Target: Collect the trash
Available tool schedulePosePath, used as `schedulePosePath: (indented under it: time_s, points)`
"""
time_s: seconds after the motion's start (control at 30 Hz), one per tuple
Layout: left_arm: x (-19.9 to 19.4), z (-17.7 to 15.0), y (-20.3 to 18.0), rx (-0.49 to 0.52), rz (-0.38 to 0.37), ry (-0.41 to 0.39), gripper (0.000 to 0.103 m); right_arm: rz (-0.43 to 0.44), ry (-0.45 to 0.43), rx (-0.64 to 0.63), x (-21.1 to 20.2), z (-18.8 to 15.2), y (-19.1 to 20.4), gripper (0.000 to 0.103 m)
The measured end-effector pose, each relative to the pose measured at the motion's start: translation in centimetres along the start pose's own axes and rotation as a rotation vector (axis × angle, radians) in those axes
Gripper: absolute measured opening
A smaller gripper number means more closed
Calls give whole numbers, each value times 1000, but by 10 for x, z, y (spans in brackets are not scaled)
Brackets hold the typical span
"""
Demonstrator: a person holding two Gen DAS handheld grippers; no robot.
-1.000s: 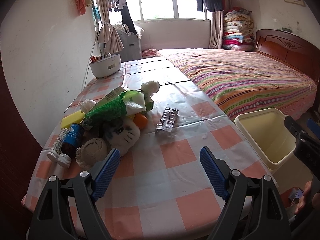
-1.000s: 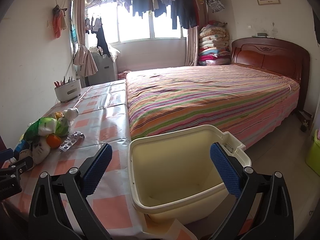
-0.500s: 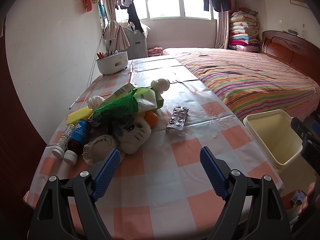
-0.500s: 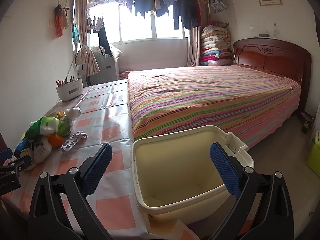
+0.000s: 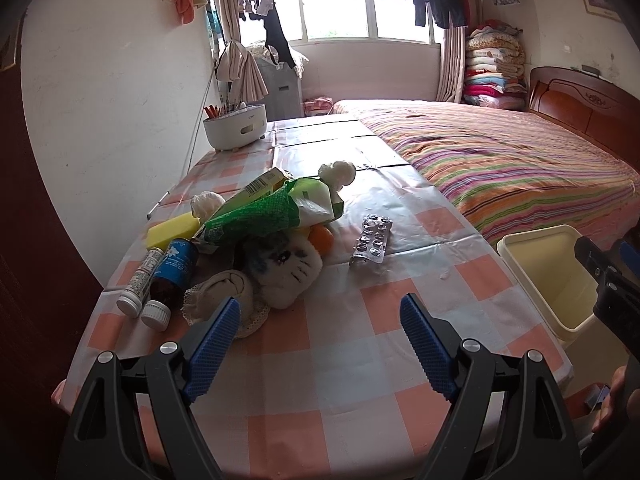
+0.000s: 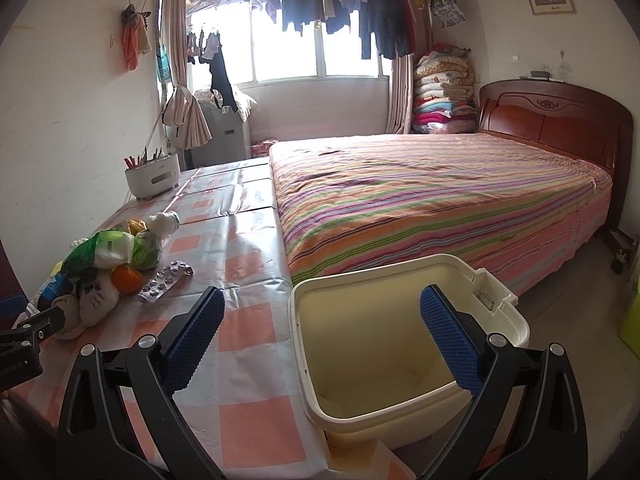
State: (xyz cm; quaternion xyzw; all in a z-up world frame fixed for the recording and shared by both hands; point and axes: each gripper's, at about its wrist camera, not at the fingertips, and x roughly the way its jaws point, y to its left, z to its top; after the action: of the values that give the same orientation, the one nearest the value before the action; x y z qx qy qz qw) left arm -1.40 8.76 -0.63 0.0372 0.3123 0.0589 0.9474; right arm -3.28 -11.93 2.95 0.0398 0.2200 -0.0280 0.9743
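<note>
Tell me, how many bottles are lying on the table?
2. A thin white bottle lies at the pile's left edge, and a brown bottle with a blue label lies touching it on the right. Both white caps point toward the camera. The pile could hide more.

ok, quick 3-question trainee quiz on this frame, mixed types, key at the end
1. True or false: the cream bin already has trash in it.
2. Which item lies apart from the pile, on its right in the left wrist view? A) blister pack B) cat plush C) yellow sponge
3. Fill in: the left gripper and the right gripper are both ____.

Key: 1 false, it looks empty; 2 A; 3 open, holding nothing.
</note>
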Motion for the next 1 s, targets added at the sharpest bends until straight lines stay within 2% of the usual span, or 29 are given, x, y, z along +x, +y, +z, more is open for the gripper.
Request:
schedulePosePath:
  time_s: [0.63, 0.83, 1.0]
  points:
    - [-1, -3, 43, -64, 65, 0, 80, 108, 3, -49, 7, 7, 49, 97]
    - [-3, 2, 74, -83, 117, -34, 80, 207, -6, -121, 13, 22, 81, 97]
    - [-1, 15, 127, -140, 176, -96, 80, 324, -19, -242, 22, 35, 119, 97]
